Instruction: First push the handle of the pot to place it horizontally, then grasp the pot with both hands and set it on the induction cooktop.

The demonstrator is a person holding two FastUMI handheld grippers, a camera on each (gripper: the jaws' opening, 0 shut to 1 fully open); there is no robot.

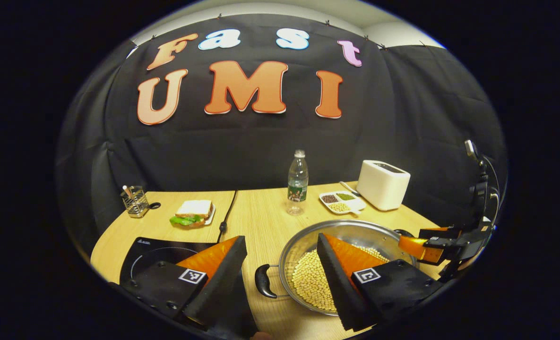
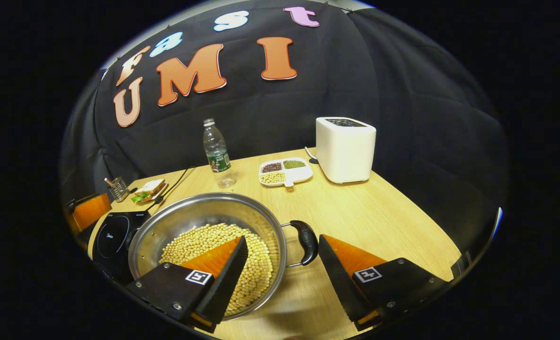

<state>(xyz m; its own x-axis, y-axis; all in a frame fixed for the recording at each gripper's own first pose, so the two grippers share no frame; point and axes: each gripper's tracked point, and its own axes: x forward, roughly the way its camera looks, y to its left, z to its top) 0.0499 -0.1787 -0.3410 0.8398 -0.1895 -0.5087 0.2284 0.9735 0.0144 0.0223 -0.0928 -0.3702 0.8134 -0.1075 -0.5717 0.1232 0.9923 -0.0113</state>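
Pot (image 2: 209,236) of beans on table (image 2: 383,217), just right of cooktop (image 1: 161,250), not on it; left gripper (image 1: 282,269) fingers spread, straddling pot's left handle (image 1: 264,281), not touching; right gripper (image 2: 283,264) fingers spread, straddling right handle (image 2: 305,242) and rim, no contact seen; bottle (image 2: 217,153), toaster (image 2: 345,148), divided dish (image 2: 285,171) behind.
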